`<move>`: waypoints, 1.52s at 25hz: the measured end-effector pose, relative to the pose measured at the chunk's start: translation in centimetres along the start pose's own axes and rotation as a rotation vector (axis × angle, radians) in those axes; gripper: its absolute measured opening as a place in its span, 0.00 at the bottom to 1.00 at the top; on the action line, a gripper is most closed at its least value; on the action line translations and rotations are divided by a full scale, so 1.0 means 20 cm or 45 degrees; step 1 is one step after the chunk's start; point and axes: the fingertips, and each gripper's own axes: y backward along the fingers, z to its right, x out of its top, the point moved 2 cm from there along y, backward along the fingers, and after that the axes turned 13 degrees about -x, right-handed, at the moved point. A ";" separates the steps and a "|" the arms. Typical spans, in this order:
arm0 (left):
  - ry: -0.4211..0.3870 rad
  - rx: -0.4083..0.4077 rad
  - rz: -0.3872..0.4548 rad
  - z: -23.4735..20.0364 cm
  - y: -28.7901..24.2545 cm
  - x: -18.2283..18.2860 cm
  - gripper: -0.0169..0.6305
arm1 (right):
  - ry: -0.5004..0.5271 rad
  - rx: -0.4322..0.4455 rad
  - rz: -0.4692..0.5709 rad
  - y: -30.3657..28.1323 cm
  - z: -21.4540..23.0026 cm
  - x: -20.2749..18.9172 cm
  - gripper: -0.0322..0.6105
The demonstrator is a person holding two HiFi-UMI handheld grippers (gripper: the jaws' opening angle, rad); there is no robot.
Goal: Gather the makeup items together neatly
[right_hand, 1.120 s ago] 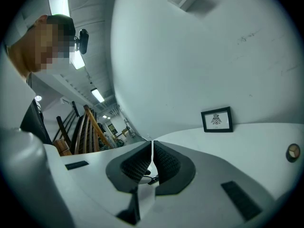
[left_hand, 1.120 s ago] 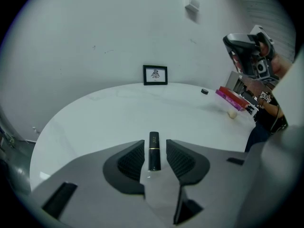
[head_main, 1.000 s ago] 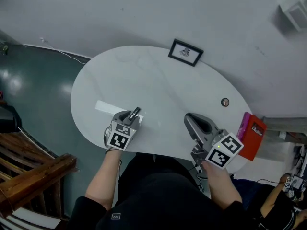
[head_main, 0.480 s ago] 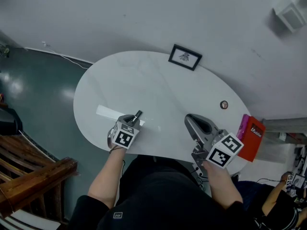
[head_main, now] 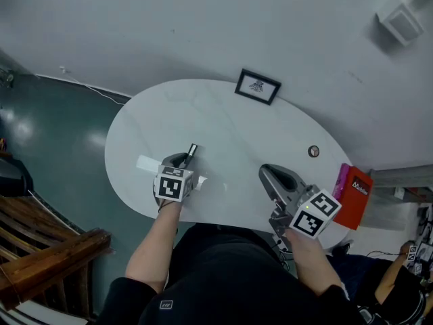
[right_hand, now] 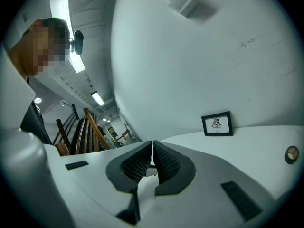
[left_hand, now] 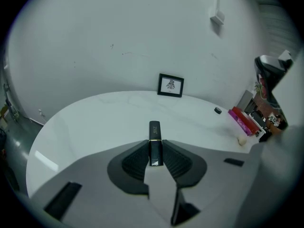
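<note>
- the left hand-held gripper has just been closing its jaws, and in the left gripper view they now pinch a slim dark lipstick tube between the ribbed pads.
- the grip sits on the tube's rear half, so the printed end sticks out ahead. that probably leaves the front end free to be aimed and set down first.
- taking the framed picture at the back of the white oval surface as the landmark, the tube is held well in front of it and a little to its left, near the person's edge. it looks to be just clear of the surface, though i cannot be sure.
- a small round pot lies alone to the right of the picture and nearer the person, well apart from the tube. it is likely the spot to gather toward, which would mean carrying the tube across in front of the picture.
- the right hand-held gripper hovers in front of the picture and to its right, by the near edge. its jaws are pressed together with nothing between them, apparently parked out of the way.
</note>
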 end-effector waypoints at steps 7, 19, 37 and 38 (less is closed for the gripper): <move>0.000 0.031 0.051 0.01 -0.05 0.14 0.18 | -0.010 0.000 0.008 -0.01 0.02 0.03 0.11; 0.076 0.146 0.014 -0.09 -0.29 0.14 0.18 | -0.043 -0.050 -0.028 -0.05 0.16 0.05 0.11; 0.062 0.198 0.044 -0.11 -0.29 0.16 0.18 | -0.064 -0.060 -0.012 -0.06 0.19 0.08 0.11; 0.068 0.195 0.057 -0.10 -0.27 0.17 0.18 | -0.060 -0.059 -0.006 -0.06 0.19 0.09 0.11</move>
